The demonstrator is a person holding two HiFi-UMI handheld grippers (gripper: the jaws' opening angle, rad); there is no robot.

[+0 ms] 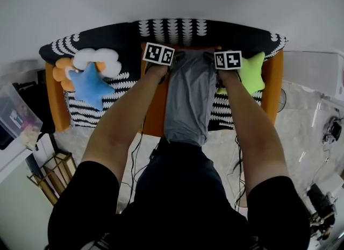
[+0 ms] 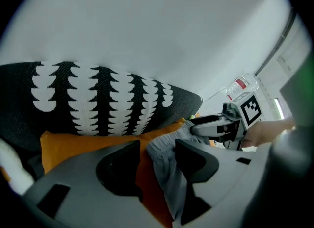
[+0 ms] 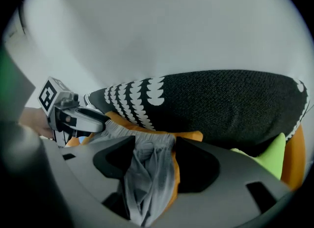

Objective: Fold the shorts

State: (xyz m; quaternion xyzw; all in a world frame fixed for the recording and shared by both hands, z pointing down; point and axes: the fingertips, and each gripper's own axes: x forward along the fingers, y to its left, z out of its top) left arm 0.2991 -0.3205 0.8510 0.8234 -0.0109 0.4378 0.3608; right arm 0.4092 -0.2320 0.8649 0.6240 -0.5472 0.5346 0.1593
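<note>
The grey shorts [image 1: 188, 101] lie lengthwise down the middle of the orange sofa [image 1: 57, 104]. Their waistband is at the far end, against the black-and-white back cushion [image 1: 177, 28], and the legs hang over the near edge of the seat. Both tools are at that far end, one at each waistband corner.

The left tool [image 2: 158, 161] has its jaws spread, with the left corner of the waistband lying loose between them. The right tool [image 3: 154, 161] is just as wide, with bunched cloth in its gap and neither pad squeezing it.

The fabric looks thin, light and quite limp. It wrinkles and sags under its own weight, so it should lift easily but won't hold any shape. I'd take it by the elastic waistband, the thickest and firmest part, one corner per tool. Keeping the edge taut between them should stop the middle from drooping. The blue star plush [image 1: 88, 85] and green star plush [image 1: 251, 74] sit off to either side.
</note>
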